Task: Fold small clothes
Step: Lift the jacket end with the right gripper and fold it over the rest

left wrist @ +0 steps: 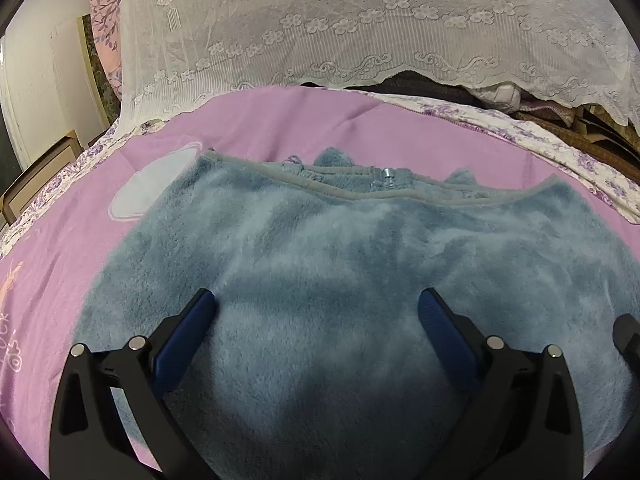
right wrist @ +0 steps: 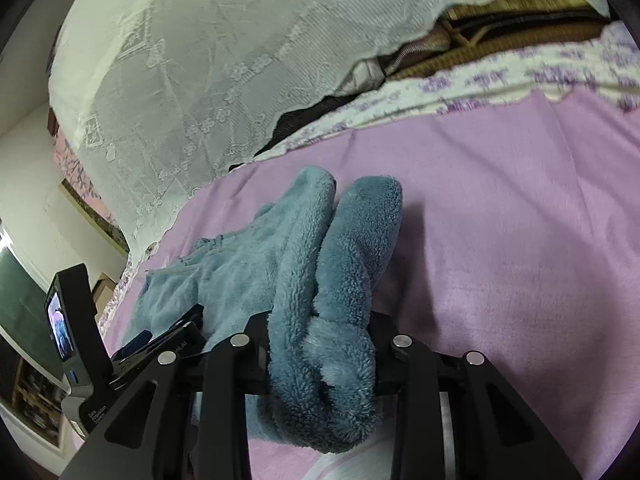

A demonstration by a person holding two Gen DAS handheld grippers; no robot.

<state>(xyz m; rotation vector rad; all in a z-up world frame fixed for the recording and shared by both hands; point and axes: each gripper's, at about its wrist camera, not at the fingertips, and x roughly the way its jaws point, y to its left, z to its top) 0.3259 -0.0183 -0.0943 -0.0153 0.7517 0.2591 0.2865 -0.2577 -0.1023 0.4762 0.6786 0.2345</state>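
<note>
A fleece garment (left wrist: 340, 264) lies spread on a bedsheet (left wrist: 272, 120), the left gripper (left wrist: 316, 312) over its near part; the right gripper (right wrist: 320, 344) clamps a bunched fold; a lace cloth (left wrist: 360, 20) hangs behind.

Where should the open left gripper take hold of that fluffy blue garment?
On the grey-trimmed edge at the fleece garment's far side, coming in low from the near side. The trim is a thin, firm, slightly raised lip; the flat middle offers nothing to pinch.

Small white print on the left gripper (right wrist: 86, 396) body, perhaps "Data", is barely legible.
</note>
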